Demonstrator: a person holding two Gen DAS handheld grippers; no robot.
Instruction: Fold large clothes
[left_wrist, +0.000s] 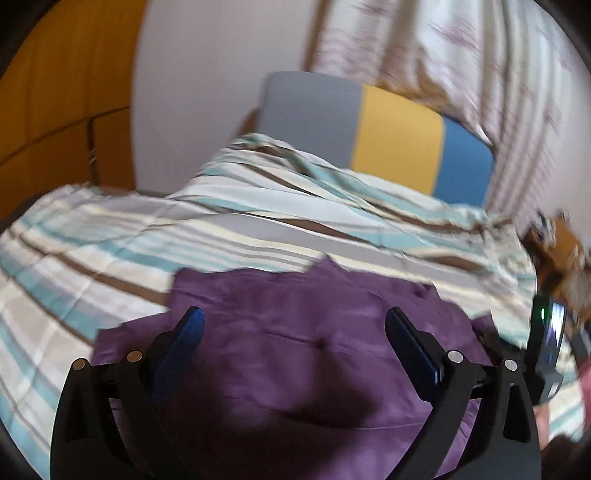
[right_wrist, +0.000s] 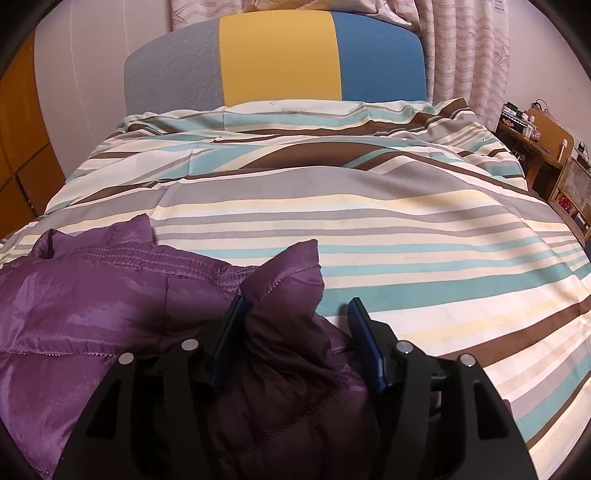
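A purple quilted jacket (right_wrist: 110, 302) is lying on the striped bedspread (right_wrist: 406, 236) near the foot edge of the bed, toward its left side, spreading leftward out of the right wrist view, so its full length and long axis are hard to judge. One puffed corner of it is standing up, pointing toward the headboard (right_wrist: 277, 59), between the fingers of the right tool (right_wrist: 295, 314); that tool is sitting part open, its left pad lying against the fabric and its right pad standing clear, so it is not clamping. The left tool (left_wrist: 295, 321) is hanging spread wide and released above the flat purple cloth, gripping nothing. The left wrist view is blurring, and the jacket's near part is being cut off behind both tools.
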